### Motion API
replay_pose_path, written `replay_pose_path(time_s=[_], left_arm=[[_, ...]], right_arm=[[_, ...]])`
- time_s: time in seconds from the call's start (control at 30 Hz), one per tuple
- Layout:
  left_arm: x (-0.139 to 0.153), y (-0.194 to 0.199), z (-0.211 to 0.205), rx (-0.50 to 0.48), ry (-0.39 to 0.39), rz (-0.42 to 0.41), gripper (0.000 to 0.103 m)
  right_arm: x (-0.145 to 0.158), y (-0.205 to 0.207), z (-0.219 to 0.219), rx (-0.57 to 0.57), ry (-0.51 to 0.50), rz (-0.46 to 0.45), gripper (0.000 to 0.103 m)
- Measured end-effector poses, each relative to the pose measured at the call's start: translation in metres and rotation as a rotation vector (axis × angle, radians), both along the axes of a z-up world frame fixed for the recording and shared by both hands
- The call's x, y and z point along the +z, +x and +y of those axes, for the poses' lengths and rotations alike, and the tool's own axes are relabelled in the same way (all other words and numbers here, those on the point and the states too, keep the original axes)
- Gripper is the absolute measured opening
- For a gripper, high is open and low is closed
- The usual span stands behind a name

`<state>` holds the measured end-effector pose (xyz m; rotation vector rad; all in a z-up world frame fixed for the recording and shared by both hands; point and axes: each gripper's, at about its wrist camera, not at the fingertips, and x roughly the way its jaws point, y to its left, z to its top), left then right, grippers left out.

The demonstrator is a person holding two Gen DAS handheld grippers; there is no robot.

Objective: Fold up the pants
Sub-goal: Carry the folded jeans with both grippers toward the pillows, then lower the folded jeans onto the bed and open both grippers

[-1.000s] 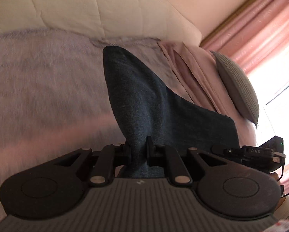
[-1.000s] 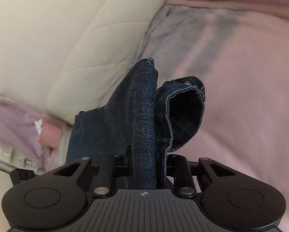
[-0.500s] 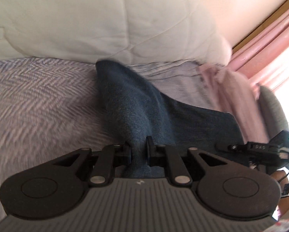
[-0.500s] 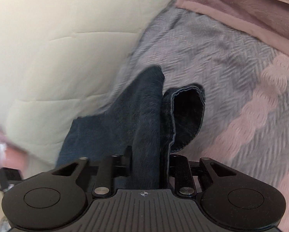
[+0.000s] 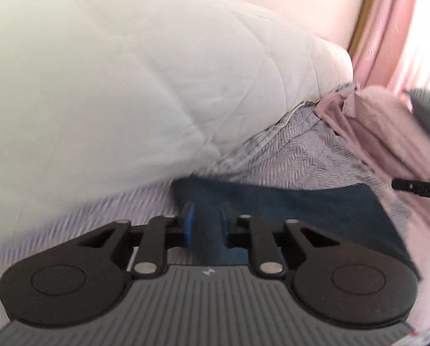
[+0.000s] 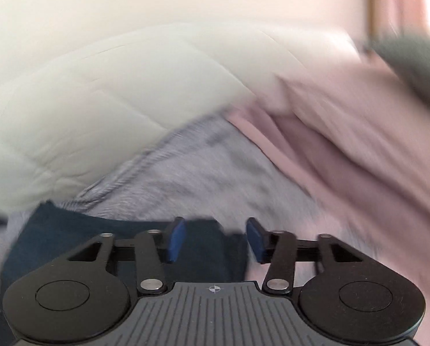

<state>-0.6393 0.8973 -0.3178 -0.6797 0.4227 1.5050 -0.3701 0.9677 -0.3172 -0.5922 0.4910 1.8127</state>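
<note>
Dark blue denim pants (image 5: 287,201) lie flat on the grey herringbone bedspread (image 5: 301,150), close under a white quilted duvet. My left gripper (image 5: 206,223) sits low over the pants' left end. Its jaws are a little apart with the blue pad (image 5: 188,225) showing and denim in the gap. In the right wrist view the pants (image 6: 70,239) spread to the lower left. My right gripper (image 6: 215,236) stands wide open over their right edge, holding nothing. This view is motion-blurred.
A bulky white quilted duvet (image 5: 128,86) rises just beyond the pants. A pink blanket (image 5: 373,132) and a grey pillow (image 5: 428,109) lie to the right, with pink curtains (image 5: 387,28) behind. A black device edge (image 5: 422,190) pokes in at the right.
Both grippers carried the held-up pants forward and down onto the bed by the duvet. Both jaws then parted, the right one widely, and the denim now lies flat.
</note>
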Motion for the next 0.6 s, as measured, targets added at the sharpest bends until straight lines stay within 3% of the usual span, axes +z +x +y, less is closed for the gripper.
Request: replay_pose_path(time_s=[0.1, 0.17, 0.27, 0.4, 0.5, 0.6], left_arm=[[-0.019, 0.017, 0.021, -0.003, -0.016, 0.075, 0.006], [-0.042, 0.024, 0.034, -0.009, -0.062, 0.115, 0.006], [-0.068, 0.021, 0.032, -0.015, -0.084, 0.144, 0.006], [-0.059, 0.017, 0.02, 0.028, -0.081, 0.134, 0.006], [-0.034, 0.018, -0.005, 0.047, -0.11, 0.104, 0.006], [-0.015, 0.031, -0.043, 0.022, -0.135, 0.052, 0.007]], right_arm=[[-0.034, -0.028, 0.007, 0.029, 0.01, -0.089, 0.019], [-0.063, -0.029, 0.015, 0.024, -0.024, -0.131, 0.019], [-0.08, -0.016, 0.01, 0.031, -0.001, -0.082, 0.019], [-0.057, 0.0, -0.002, -0.065, -0.047, -0.076, 0.019], [-0.031, 0.017, -0.037, -0.057, -0.063, 0.002, 0.019], [-0.009, 0.017, -0.089, -0.009, -0.064, -0.015, 0.019]])
